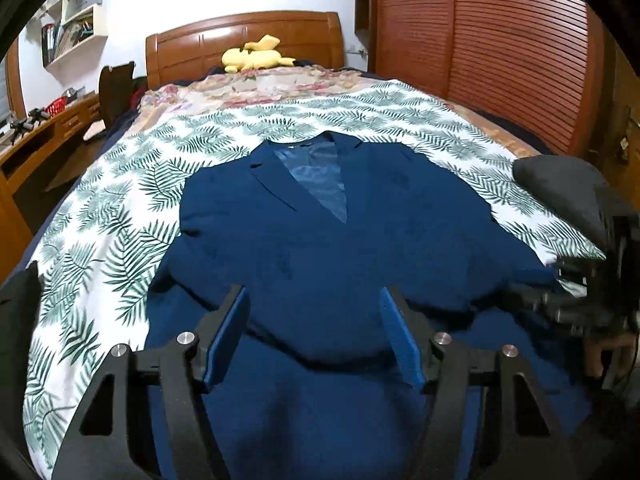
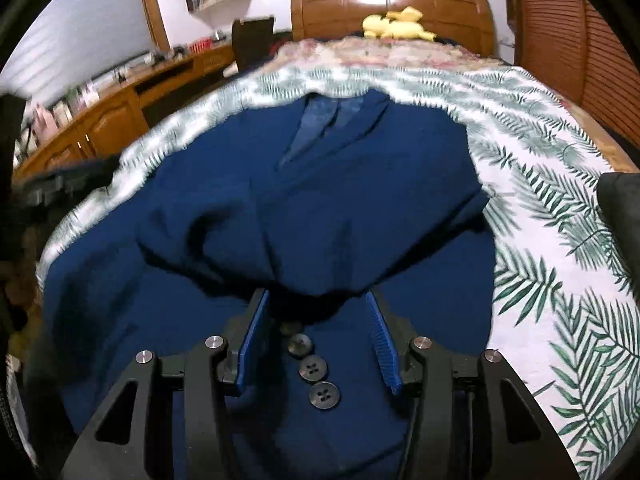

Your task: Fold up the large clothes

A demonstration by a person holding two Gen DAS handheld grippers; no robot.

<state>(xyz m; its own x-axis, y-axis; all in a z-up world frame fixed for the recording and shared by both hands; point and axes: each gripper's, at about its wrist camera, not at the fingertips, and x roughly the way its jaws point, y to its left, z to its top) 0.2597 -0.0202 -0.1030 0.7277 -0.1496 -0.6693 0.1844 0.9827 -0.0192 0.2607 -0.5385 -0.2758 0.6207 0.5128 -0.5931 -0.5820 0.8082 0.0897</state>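
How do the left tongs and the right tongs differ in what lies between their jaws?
The left tongs stand wider over plain blue jacket cloth; the right tongs stand narrower, over a row of dark buttons. The left tongs sit nearer the jacket's left side, the right nearer its right edge. Both are open, gripping nothing, with blue pads.

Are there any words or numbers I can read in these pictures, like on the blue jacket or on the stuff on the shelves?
No words or numbers can be read anywhere.
Blue jacket: small tag inside the collar, too small to read.
Shelves: books and boxes, too small and blurred to read.
Buttons: plain, no letters.
Leaf-print sheet: only leaves, no text.
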